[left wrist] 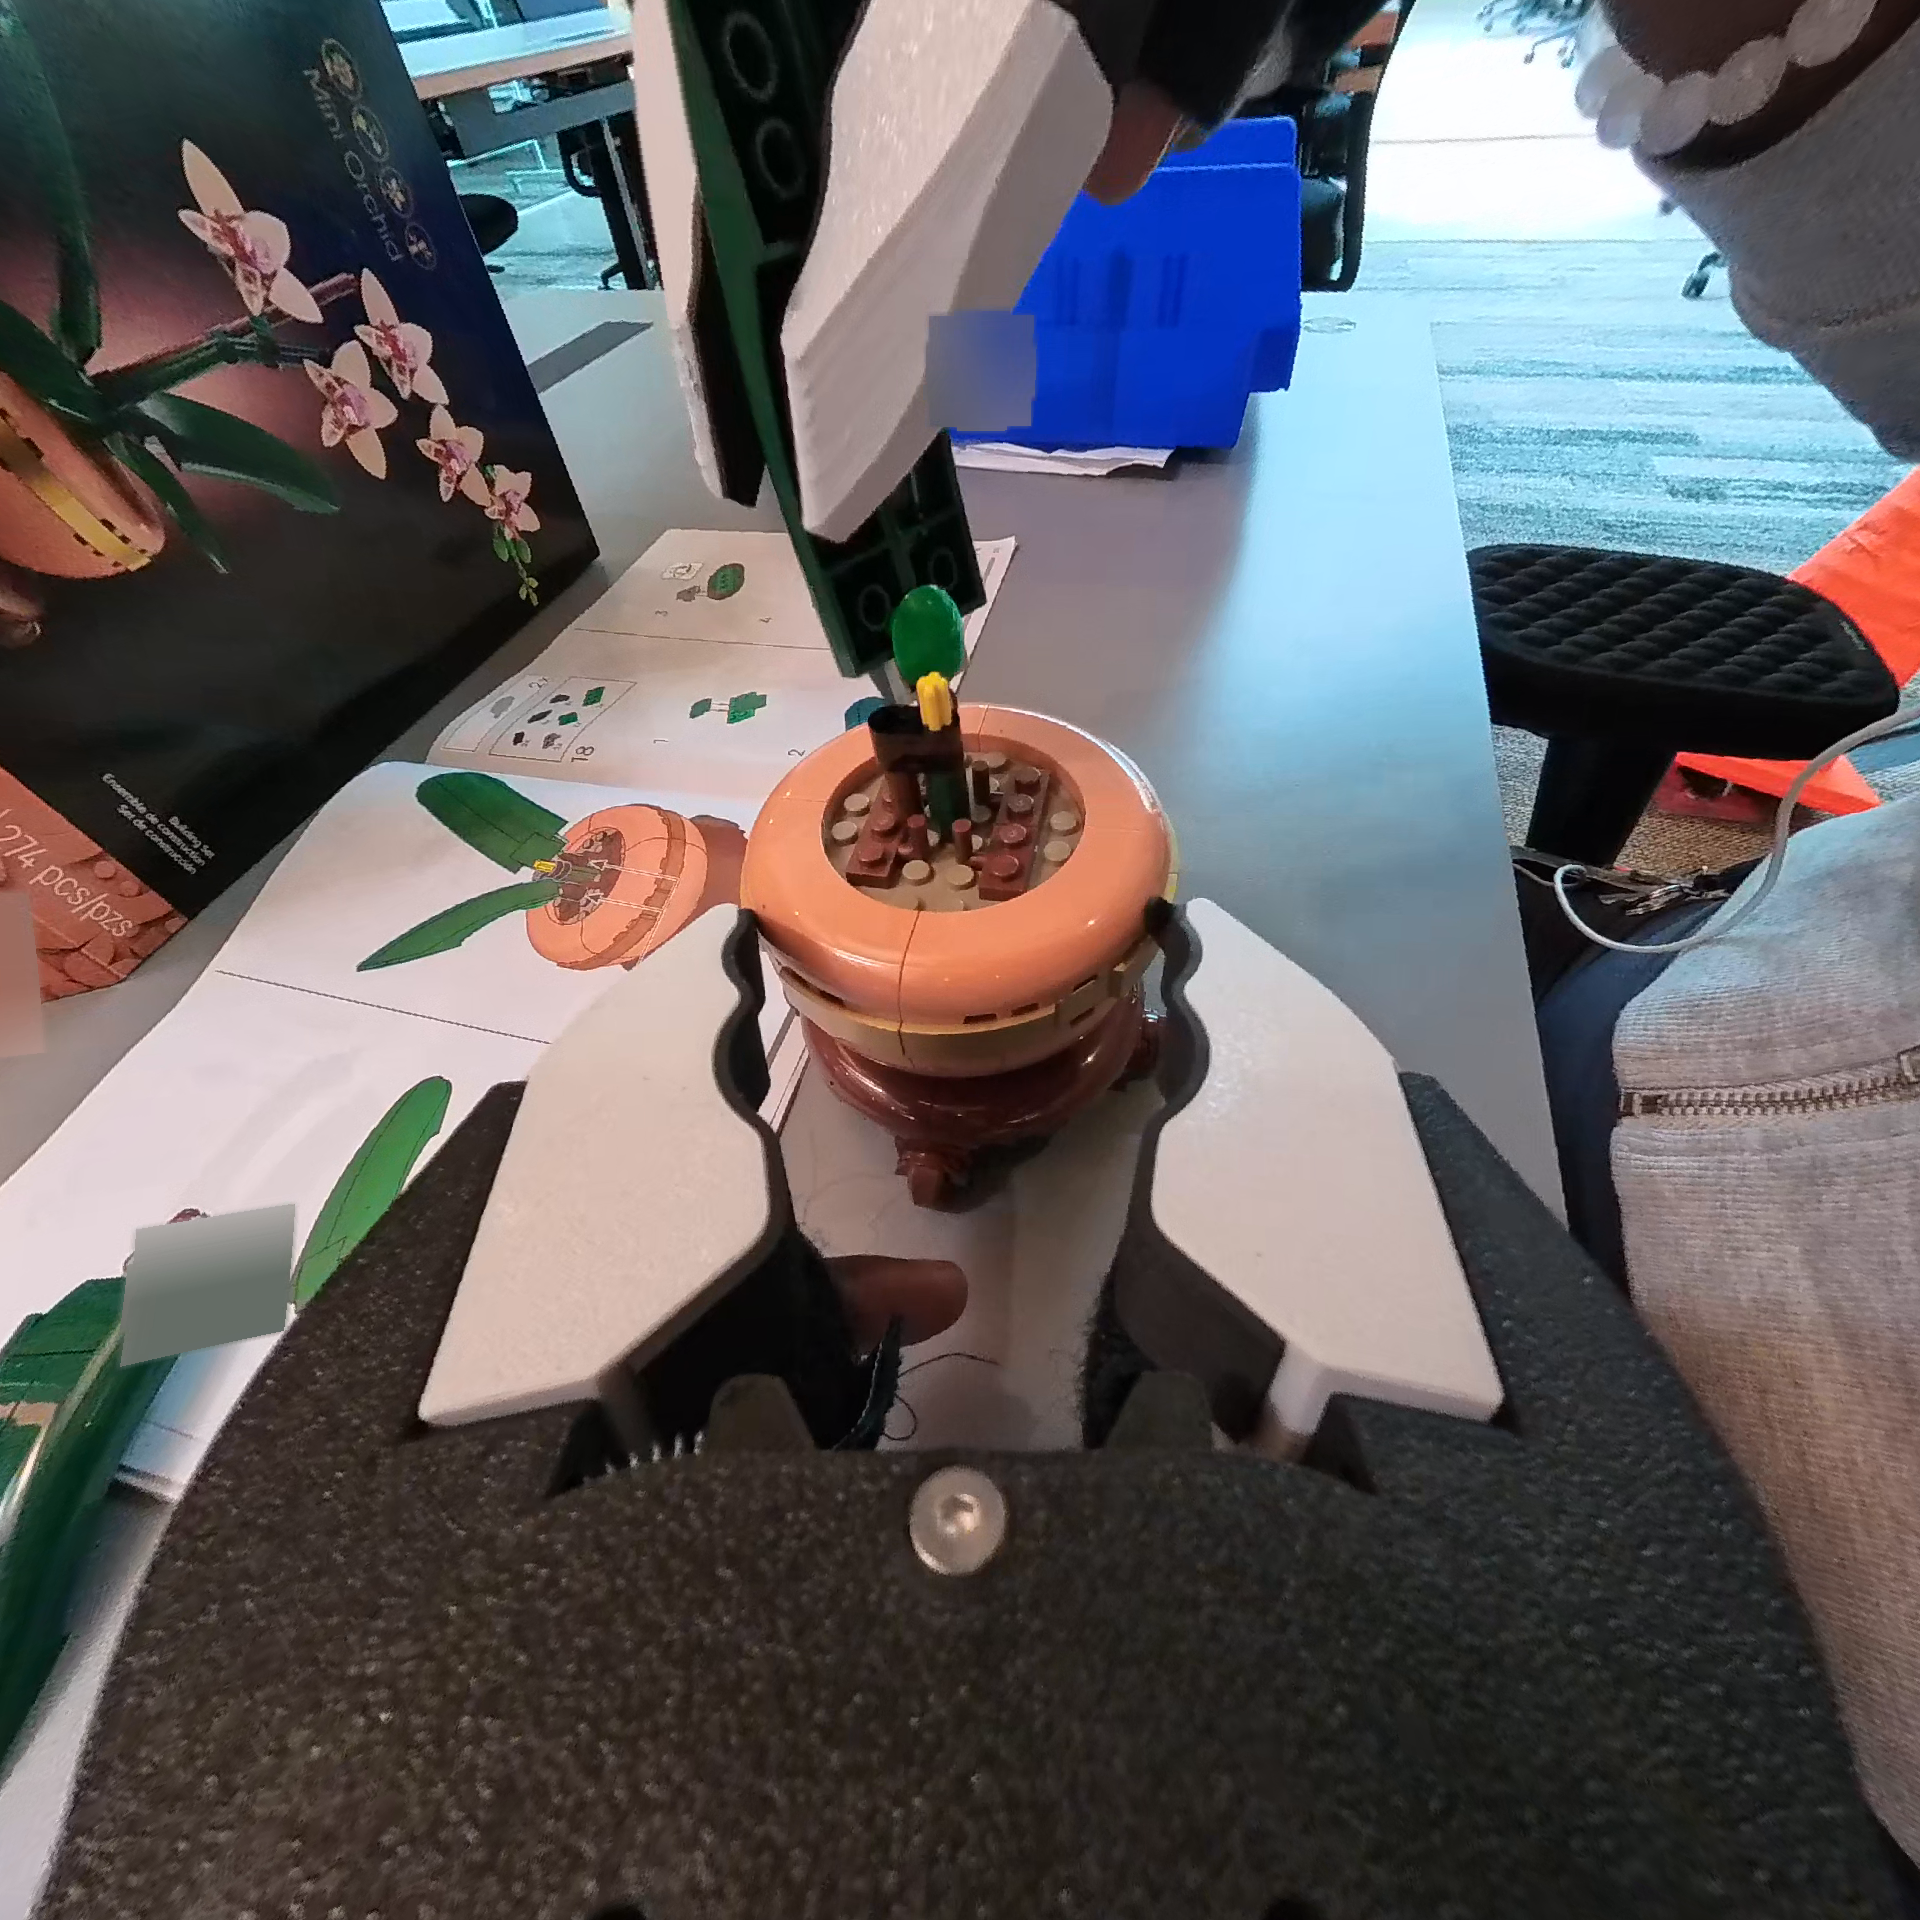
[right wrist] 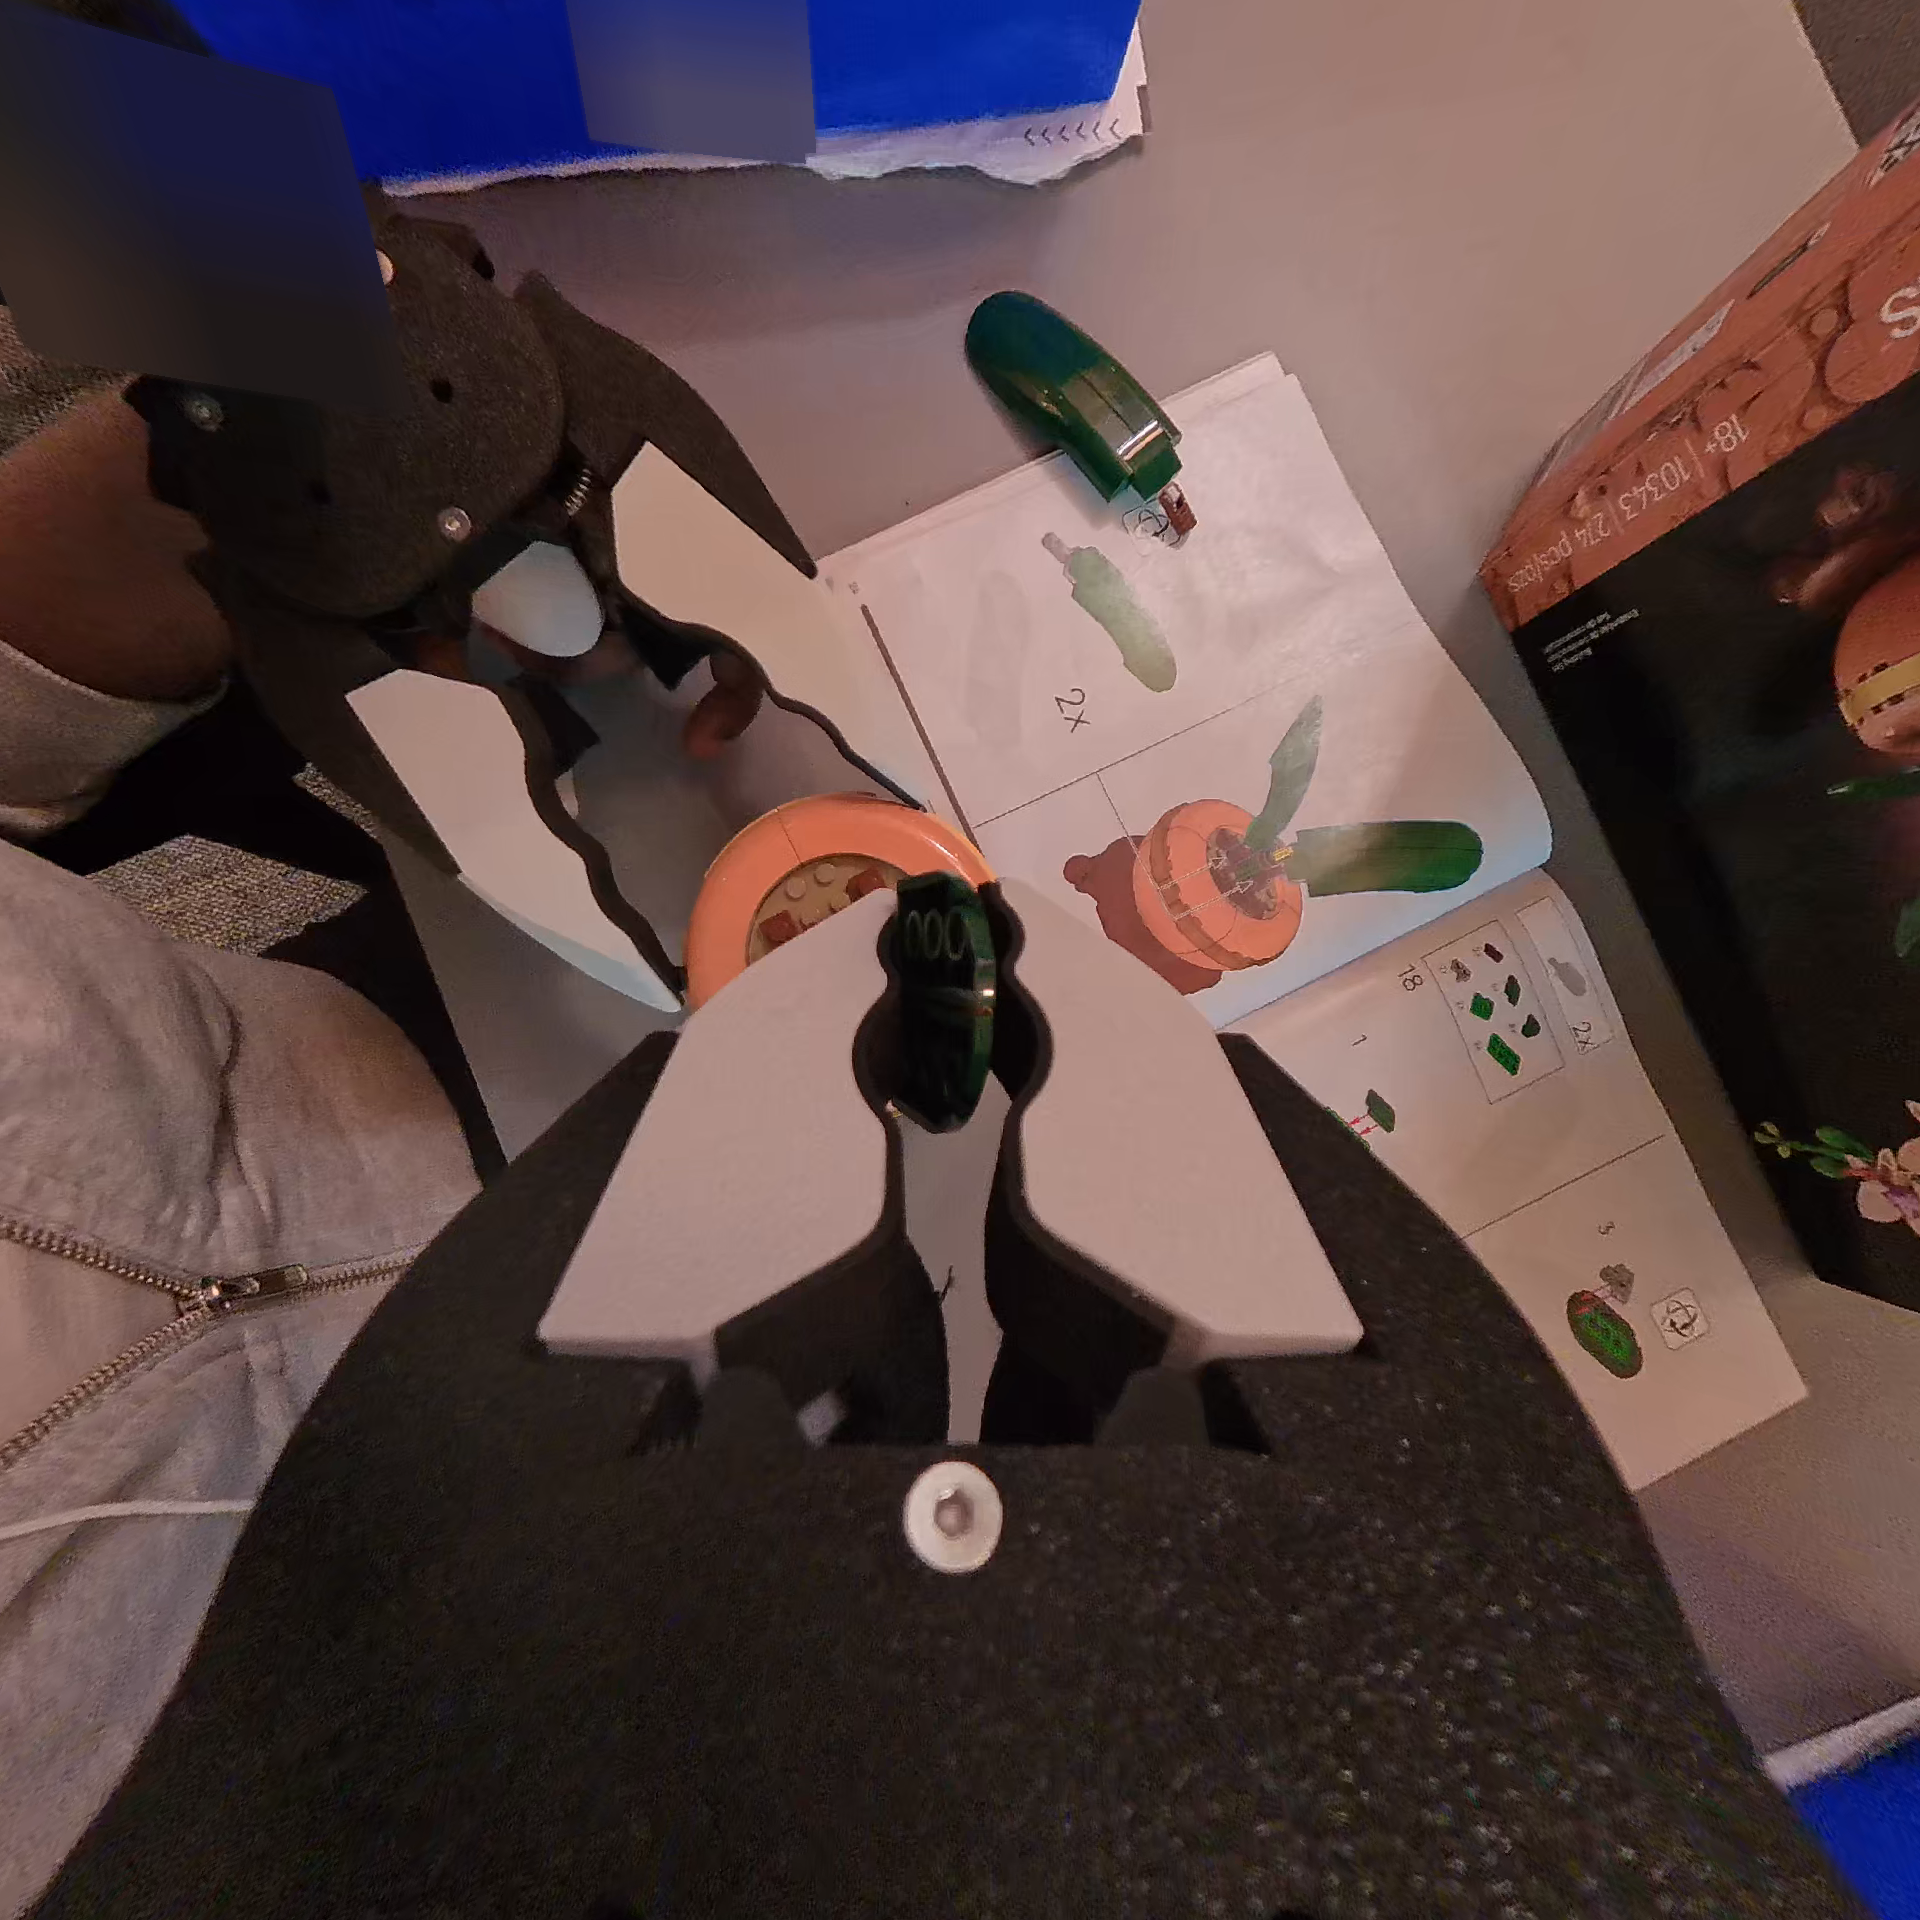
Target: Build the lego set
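Lego pot (left wrist: 956,914), peach-coloured on a dark brown footed base, stands on the grey table (left wrist: 1195,623) at the near edge of the open instruction booklet (left wrist: 436,935), with the set's box (left wrist: 260,468) to the far left. The left gripper (left wrist: 956,935) has its fingers spread either side of the pot's rim, close against it; whether they actually press it I cannot tell. The right gripper (right wrist: 940,997) is clamped on a long dark green leaf piece (right wrist: 940,1003), held edge-on above the pot, its lower end near the small green and yellow stem (left wrist: 928,665) rising from the studded centre. A second green leaf (right wrist: 1070,400) lies at the booklet's far edge.

The pot looks light and rigid, but built of many snapped sections (so a hard squeeze could pop the rim apart). The smooth curved ring seems slippery; holding low, by the tan band or base, seems safer. The leaf is thin, stiff plastic, best pinched on its flat faces.
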Action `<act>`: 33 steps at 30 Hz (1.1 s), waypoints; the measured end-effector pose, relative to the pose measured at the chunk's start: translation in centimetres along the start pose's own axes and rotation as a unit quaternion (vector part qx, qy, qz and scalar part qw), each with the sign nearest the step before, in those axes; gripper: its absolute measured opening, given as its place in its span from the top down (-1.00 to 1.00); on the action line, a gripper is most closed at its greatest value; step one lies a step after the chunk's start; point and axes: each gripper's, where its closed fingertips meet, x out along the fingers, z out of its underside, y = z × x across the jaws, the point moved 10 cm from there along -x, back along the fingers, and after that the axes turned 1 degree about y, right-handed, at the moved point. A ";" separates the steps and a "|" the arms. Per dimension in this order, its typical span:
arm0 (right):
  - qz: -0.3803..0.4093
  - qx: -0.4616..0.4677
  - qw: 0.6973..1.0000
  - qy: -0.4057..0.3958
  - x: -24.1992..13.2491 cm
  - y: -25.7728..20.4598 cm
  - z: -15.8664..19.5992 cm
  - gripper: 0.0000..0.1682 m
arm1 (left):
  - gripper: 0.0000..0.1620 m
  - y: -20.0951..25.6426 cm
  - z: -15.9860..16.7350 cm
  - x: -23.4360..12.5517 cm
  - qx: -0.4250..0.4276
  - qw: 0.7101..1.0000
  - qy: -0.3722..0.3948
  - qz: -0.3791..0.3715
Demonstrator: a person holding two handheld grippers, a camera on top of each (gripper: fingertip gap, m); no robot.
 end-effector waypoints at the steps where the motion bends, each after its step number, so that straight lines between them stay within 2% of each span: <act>1: 0.001 -0.001 1.000 0.001 0.0 0.0 0.0 0.87 | 0.10 0.0 0.0 0.0 0.000 1.000 0.000 0.000; 22: 0.026 0.021 0.999 0.031 0.0 -0.5 0.6 0.87 | 0.07 0.1 0.1 0.2 -0.004 1.000 0.005 -0.001; 33: 0.046 -0.005 0.998 0.033 0.3 -1.2 0.3 0.87 | 0.07 0.0 0.2 0.3 -0.004 1.000 0.007 -0.002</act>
